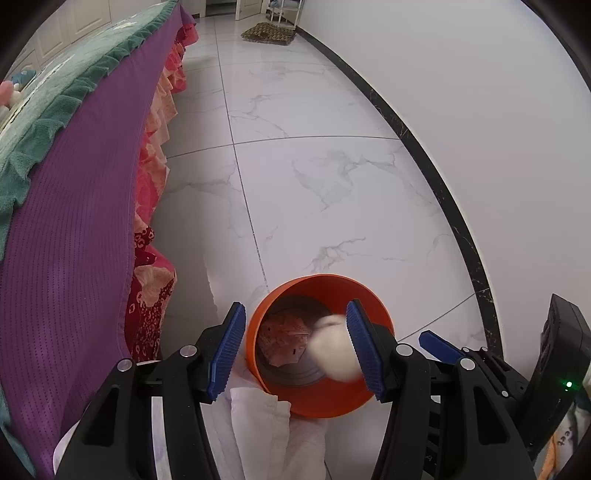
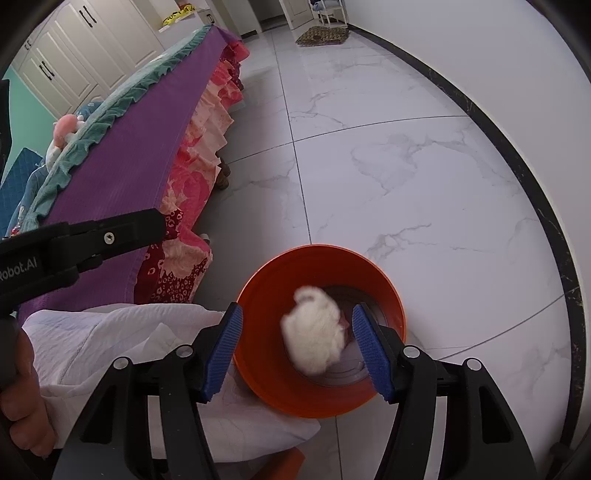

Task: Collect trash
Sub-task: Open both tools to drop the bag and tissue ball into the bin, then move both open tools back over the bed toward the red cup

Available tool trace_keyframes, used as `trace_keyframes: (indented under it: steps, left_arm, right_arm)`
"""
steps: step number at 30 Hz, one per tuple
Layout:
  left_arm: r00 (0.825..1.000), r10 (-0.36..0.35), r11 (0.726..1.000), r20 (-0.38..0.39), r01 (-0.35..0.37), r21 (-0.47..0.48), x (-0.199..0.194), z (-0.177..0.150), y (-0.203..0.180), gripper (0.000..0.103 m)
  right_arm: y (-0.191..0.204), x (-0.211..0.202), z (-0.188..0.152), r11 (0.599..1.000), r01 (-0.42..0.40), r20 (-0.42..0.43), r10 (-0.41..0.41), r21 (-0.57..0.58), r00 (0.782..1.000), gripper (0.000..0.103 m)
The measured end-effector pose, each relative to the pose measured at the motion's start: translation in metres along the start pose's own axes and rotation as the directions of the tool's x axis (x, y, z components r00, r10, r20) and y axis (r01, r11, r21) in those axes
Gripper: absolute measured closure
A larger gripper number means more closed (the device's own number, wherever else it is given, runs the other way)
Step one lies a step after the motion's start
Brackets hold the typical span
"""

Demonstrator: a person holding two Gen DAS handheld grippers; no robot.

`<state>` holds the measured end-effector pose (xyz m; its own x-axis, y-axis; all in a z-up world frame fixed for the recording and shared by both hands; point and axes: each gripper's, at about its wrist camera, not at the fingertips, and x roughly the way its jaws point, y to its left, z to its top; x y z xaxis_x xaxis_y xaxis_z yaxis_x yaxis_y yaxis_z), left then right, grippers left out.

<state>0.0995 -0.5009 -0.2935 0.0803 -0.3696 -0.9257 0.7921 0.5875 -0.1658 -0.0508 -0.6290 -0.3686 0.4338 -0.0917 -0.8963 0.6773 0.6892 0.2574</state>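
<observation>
An orange trash bin stands on the white marble floor; it also shows in the right wrist view. A blurred white crumpled tissue is in the air over the bin's mouth, between my right gripper's open fingers and touching neither; it also shows in the left wrist view. A pink printed wrapper lies inside the bin. My right gripper is open above the bin. My left gripper is open and empty, also above the bin.
A bed with a purple sheet and a floral skirt runs along the left. The person's white trouser leg is beside the bin. A white wall with a black baseboard runs along the right. A doormat lies far ahead.
</observation>
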Motion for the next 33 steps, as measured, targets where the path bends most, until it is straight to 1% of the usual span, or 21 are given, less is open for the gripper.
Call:
trace_keyframes:
  steps: [5,9,12,14,16,17,18,19,21,23,24,26,27,28,30,33]
  left_arm:
    - [1.0,-0.01,1.0,0.002,0.01,0.002,-0.003,-0.002,0.002,0.045]
    - [1.0,-0.009,1.0,0.008,0.009,0.018,-0.012,-0.003,0.0,0.045]
    - [0.997,0.006,0.998,0.072,-0.011,0.059,-0.039,-0.008,-0.002,0.045]
    - [0.994,0.035,0.996,0.105,-0.044,0.084,-0.054,-0.011,-0.003,0.045]
    - [0.987,0.058,0.994,0.148,-0.071,0.086,-0.077,-0.015,0.003,0.043]
    - [0.984,0.063,0.994,0.164,-0.077,0.076,-0.086,-0.017,0.007,0.031]
    - [0.979,0.074,0.995,0.188,-0.086,0.056,-0.099,-0.019,0.013,0.026]
    - [0.973,0.082,0.995,0.216,-0.093,0.038,-0.11,-0.021,0.019,0.024]
    - [0.962,0.093,0.995,0.258,-0.101,0.019,-0.134,-0.027,0.029,0.024]
    - [0.956,0.113,0.993,0.271,-0.12,0.01,-0.148,-0.031,0.033,0.024]
    - [0.949,0.13,0.991,0.289,-0.136,-0.001,-0.161,-0.036,0.039,0.024]
    - [0.938,0.151,0.988,0.313,-0.154,-0.013,-0.178,-0.043,0.046,0.023]
    - [0.934,0.16,0.987,0.319,-0.163,-0.018,-0.183,-0.046,0.047,0.021]
    - [0.928,0.172,0.984,0.33,-0.174,-0.026,-0.19,-0.05,0.05,0.019]
    - [0.916,0.188,0.982,0.354,-0.185,-0.045,-0.205,-0.058,0.057,0.019]
    - [0.904,0.214,0.977,0.37,-0.202,-0.072,-0.223,-0.069,0.07,0.019]
  right_arm:
    - [0.001,-0.012,0.002,1.0,-0.007,0.02,0.006,0.013,1.0,0.041]
    - [0.008,-0.035,0.005,1.0,-0.009,0.063,0.009,-0.005,0.998,0.041]
    - [0.017,-0.058,0.007,1.0,-0.012,0.103,0.015,-0.026,0.995,0.041]
    - [0.024,-0.071,0.008,0.999,-0.022,0.122,0.026,-0.039,0.992,0.041]
    - [0.033,-0.088,0.01,0.998,-0.033,0.154,0.041,-0.053,0.987,0.041]
    - [0.037,-0.095,0.011,0.997,-0.037,0.168,0.046,-0.061,0.985,0.041]
    - [0.042,-0.102,0.011,0.997,-0.041,0.182,0.053,-0.069,0.982,0.041]
    - [0.049,-0.112,0.011,0.995,-0.05,0.2,0.065,-0.081,0.978,0.041]
    - [0.061,-0.127,0.012,0.993,-0.063,0.226,0.085,-0.102,0.97,0.041]
    - [0.073,-0.142,0.013,0.99,-0.074,0.247,0.102,-0.12,0.964,0.041]
    - [0.079,-0.149,0.013,0.988,-0.078,0.259,0.11,-0.13,0.959,0.041]
    - [0.095,-0.167,0.013,0.982,-0.094,0.293,0.139,-0.163,0.946,0.039]
    - [0.104,-0.176,0.012,0.979,-0.096,0.31,0.149,-0.182,0.939,0.035]
    - [0.112,-0.184,0.011,0.975,-0.097,0.326,0.16,-0.2,0.932,0.034]
    - [0.126,-0.196,0.01,0.965,-0.109,0.344,0.189,-0.239,0.92,0.034]
    - [0.147,-0.208,0.01,0.951,-0.128,0.357,0.227,-0.28,0.906,0.034]
